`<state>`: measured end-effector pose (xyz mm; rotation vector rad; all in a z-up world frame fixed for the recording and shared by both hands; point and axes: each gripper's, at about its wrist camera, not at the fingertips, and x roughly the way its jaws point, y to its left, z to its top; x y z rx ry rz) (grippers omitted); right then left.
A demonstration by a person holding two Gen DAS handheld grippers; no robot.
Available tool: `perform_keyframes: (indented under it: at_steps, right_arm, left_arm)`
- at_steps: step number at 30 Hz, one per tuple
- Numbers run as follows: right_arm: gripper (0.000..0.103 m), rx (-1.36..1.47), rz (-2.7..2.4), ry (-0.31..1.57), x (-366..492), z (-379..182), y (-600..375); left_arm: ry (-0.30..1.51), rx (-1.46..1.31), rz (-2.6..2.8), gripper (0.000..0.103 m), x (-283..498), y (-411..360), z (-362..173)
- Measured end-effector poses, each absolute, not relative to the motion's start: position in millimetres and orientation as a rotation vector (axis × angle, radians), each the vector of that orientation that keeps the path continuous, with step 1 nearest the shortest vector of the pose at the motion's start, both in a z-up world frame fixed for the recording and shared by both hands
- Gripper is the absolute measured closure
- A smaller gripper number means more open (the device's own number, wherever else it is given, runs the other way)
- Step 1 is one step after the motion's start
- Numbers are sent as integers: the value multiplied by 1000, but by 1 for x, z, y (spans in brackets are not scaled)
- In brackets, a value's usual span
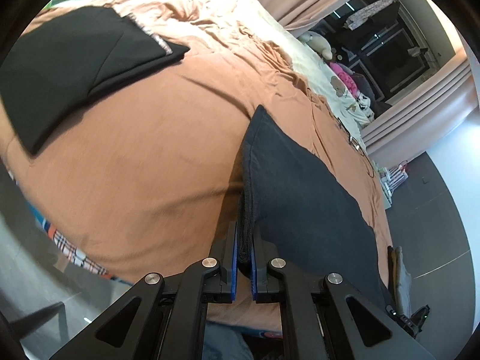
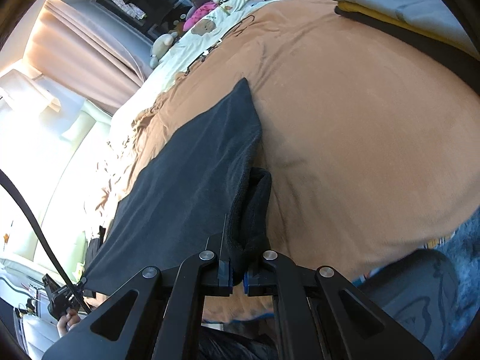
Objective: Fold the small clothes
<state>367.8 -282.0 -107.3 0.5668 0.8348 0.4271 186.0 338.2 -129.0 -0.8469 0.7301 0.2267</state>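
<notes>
— What's along the bed's far edge?
— Stuffed toys (image 2: 163, 43) on a cream bear-print sheet (image 2: 210, 25), pink curtains (image 1: 420, 111) behind.
— And the bed itself?
— An orange bedspread (image 1: 135, 165) covers it.

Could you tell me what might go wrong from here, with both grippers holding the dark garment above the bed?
1. The left gripper and right gripper each pinch only a bunched edge of the dark garment; it could slip free during the fold.
2. The cloth hangs stretched between them, so uneven lowering might crease it.
3. The black folded garment lies on the orange bedspread; a wide swing might disturb it.
</notes>
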Motion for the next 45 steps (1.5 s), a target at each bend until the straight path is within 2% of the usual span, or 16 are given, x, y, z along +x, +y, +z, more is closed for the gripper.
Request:
perform_keyframes:
  at_steps: [8, 9, 11, 12, 13, 14, 15, 16, 29, 32, 33, 35, 37, 39, 45]
  right_arm:
    - [100, 576, 393, 850, 360, -104, -278]
    - [98, 572, 394, 832, 355, -100, -278]
    - [88, 509, 400, 764, 342, -82, -273]
    - [64, 484, 397, 742, 336, -76, -271]
    - [31, 464, 389, 712, 330, -67, -270]
    - [24, 454, 380, 683, 324, -62, -270]
    - [24, 431, 371, 650, 318, -54, -267]
    - [24, 404, 367, 637, 314, -47, -264]
    - [26, 202, 506, 725, 329, -28, -166]
    - [32, 159, 535, 750, 345, -17, -135]
    - [33, 145, 547, 755, 353, -14, -123]
    - [37, 106, 568, 761, 360, -11, -101]
    - [46, 69, 574, 777, 372, -13, -85]
    - [54, 46, 576, 798, 377, -19, -76]
    - [75, 6, 558, 879, 400, -34, -39]
  left_arm:
    - [737, -916, 186, 96, 181, 338, -153]
    - [734, -928, 183, 96, 180, 338, -155]
    - [747, -943, 162, 89, 181, 339, -162]
    - [752, -950, 152, 79, 182, 339, -166]
    - [748, -958, 151, 68, 182, 340, -168]
    - [740, -969, 151, 63, 180, 341, -170]
    - [727, -985, 148, 58, 179, 342, -173]
    - [721, -994, 144, 57, 179, 341, -175]
    - [634, -1034, 145, 57, 183, 327, -185]
    - [623, -1053, 150, 62, 180, 330, -189]
    - [619, -1059, 150, 66, 179, 331, -190]
    - [619, -1077, 155, 74, 179, 334, -194]
    - [631, -1108, 157, 86, 178, 338, -200]
    - [635, -1137, 156, 92, 176, 341, -206]
    - [630, -1142, 163, 93, 172, 340, -205]
